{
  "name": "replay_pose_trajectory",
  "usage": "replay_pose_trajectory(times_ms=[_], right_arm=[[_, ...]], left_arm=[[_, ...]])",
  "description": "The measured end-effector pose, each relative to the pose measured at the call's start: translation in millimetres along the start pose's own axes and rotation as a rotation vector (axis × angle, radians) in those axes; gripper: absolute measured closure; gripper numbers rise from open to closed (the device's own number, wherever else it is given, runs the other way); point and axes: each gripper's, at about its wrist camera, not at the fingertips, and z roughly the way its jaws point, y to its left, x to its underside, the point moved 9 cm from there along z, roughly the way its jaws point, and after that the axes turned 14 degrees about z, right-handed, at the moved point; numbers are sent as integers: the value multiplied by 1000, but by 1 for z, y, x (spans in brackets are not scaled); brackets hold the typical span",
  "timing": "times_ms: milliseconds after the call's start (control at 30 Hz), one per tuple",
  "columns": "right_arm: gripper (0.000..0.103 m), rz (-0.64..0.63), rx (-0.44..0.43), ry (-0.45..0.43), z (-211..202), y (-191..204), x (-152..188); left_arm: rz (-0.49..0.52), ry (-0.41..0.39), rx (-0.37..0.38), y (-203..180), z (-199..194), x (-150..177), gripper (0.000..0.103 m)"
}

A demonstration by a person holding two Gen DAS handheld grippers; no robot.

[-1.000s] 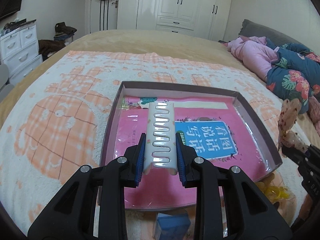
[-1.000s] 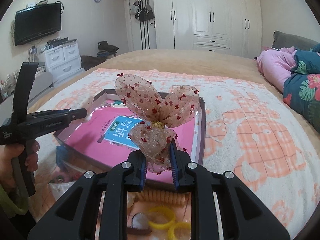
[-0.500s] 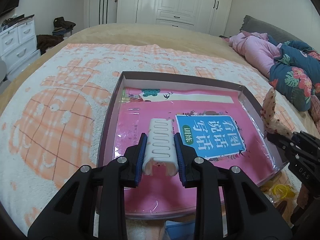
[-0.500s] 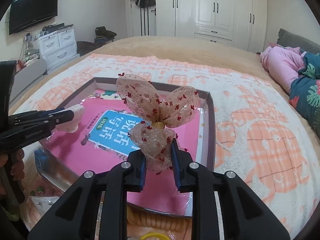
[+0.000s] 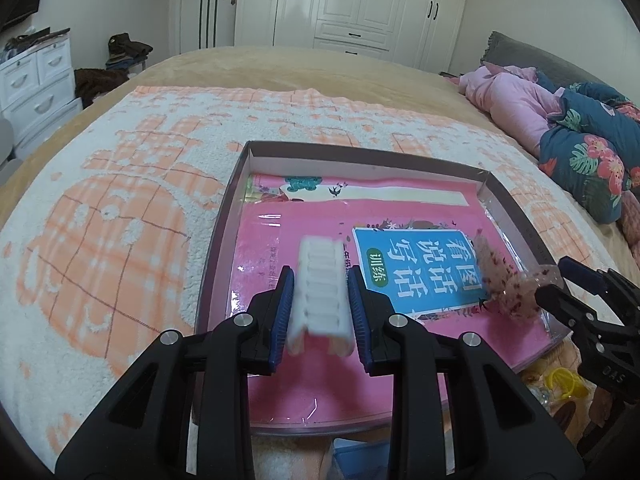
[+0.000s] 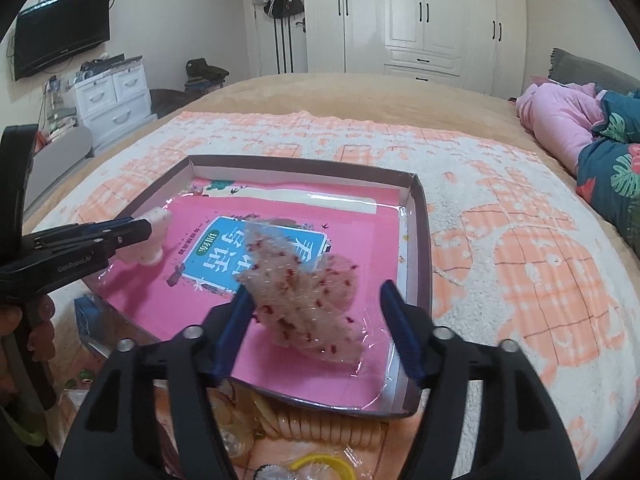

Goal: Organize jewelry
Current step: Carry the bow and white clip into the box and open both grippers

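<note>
My left gripper [image 5: 320, 308] is shut on a white hair claw clip [image 5: 320, 300] and holds it low over the pink book in the shallow brown box [image 5: 360, 152]. From the right wrist view the left gripper [image 6: 148, 236] and clip [image 6: 154, 240] are at the box's left side. My right gripper [image 6: 316, 328] is open, its jaws spread wide. The sheer pink bow with red dots [image 6: 304, 292] is blurred between them, over the box's near right corner [image 6: 420, 264]. It also shows in the left wrist view [image 5: 508, 280].
The box lies on an orange-and-white blanket [image 5: 120, 220] on the bed. Near the front edge lie a coiled peach hair tie [image 6: 320, 424], yellow rings [image 6: 320, 464] and a blue item [image 5: 356, 460]. Pink and floral bedding [image 5: 560, 120] is at right.
My right gripper has opened and let go of the bow, which is dropping into the box. My left gripper has moved lower toward the book with the clip.
</note>
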Motion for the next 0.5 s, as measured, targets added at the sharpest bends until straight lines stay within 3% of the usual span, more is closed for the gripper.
replay_pose_trajectory(times_ms=[100,167,400,500], right_arm=[[28,18,-15,-17,-6,-1,-1],[25,27,-16,-29,-10,-3,-3],[19,43,-25,-57,-23,-4,-2],[17,54,-39,-70,-30,-3,-1]], left_arm=[[6,-12,-4,-1,-4,-1,81],[6,-16,-6,-1,-6,-1,71],[-1,-40,-6,-1,-19,-3,58],[-9,-58,-9,0,-28,-4,48]])
